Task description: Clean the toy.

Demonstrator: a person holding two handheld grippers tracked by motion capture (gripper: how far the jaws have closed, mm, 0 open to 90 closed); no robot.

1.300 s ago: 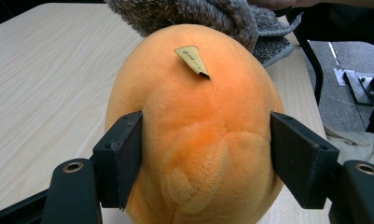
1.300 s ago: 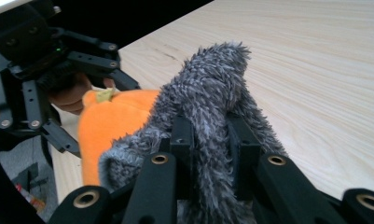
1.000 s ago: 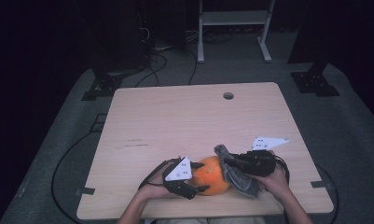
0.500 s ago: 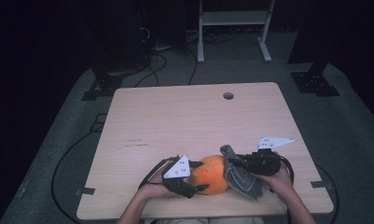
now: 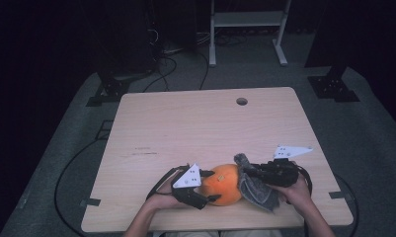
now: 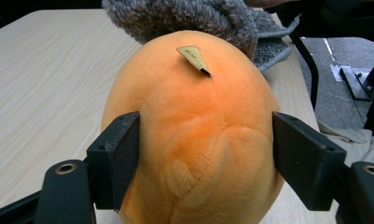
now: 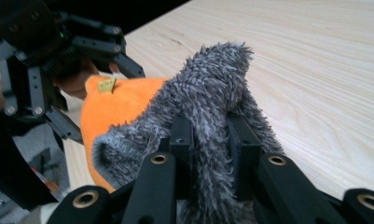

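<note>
A dim lab: a bare wooden table [image 5: 195, 128] on grey carpet, floor cables [image 5: 171, 64] and stand bases [image 5: 333, 88].

I see a round orange plush toy [image 5: 225, 183] with a small tan tag near the table's near edge; a shaggy grey cloth [image 5: 255, 185] drapes against its right side.

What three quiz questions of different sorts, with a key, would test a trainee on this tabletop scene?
1. True or false: the left tool grips the orange plush toy on both sides.
2. What does the right tool clamp? A) a sponge B) the grey fuzzy cloth C) a cable
3. Fill in: the cloth lies against the toy's ___ side, seen from the high view.

Key: 1 true; 2 B; 3 right.
</note>
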